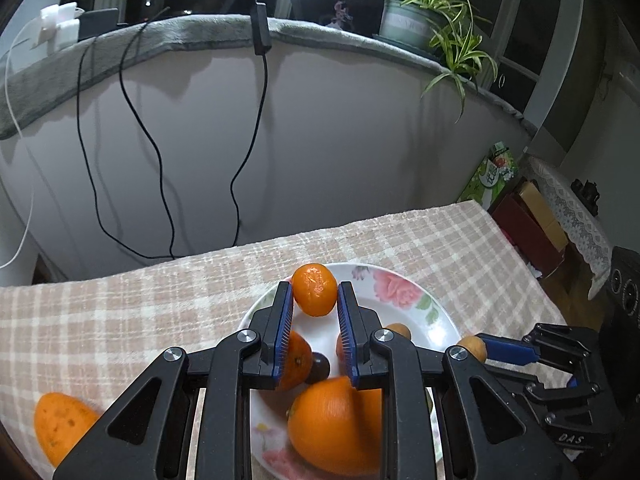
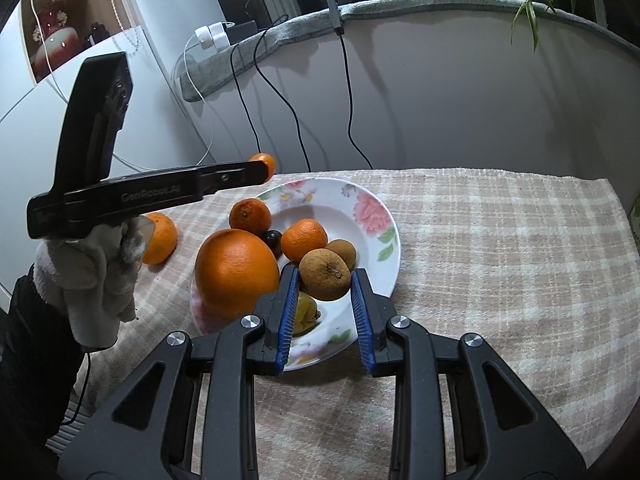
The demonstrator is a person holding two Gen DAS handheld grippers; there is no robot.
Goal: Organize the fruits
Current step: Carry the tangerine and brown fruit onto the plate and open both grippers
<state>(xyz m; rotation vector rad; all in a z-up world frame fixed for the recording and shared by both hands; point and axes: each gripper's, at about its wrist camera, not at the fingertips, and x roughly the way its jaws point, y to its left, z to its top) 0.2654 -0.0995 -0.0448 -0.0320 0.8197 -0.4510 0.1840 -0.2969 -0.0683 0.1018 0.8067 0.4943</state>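
Observation:
My left gripper (image 1: 315, 293) is shut on a small tangerine (image 1: 314, 289) and holds it above a flowered plate (image 1: 404, 292). In the right wrist view this gripper (image 2: 262, 171) hangs over the plate's far left rim, with the tangerine (image 2: 265, 163) at its tip. My right gripper (image 2: 325, 280) is shut on a round brown fruit (image 2: 325, 274) just above the plate (image 2: 372, 216). On the plate lie a large orange (image 2: 236, 272), two tangerines (image 2: 250, 214) (image 2: 304, 239), a dark grape (image 2: 272, 236), another brown fruit (image 2: 343, 252) and a yellowish fruit (image 2: 306, 312).
One more tangerine (image 2: 160, 238) lies on the checked tablecloth (image 2: 500, 240) left of the plate. A gloved hand (image 2: 92, 276) holds the left gripper. Cables (image 1: 160, 160) hang down the wall behind the table. Boxes (image 1: 532, 224) stand beyond the table's right edge.

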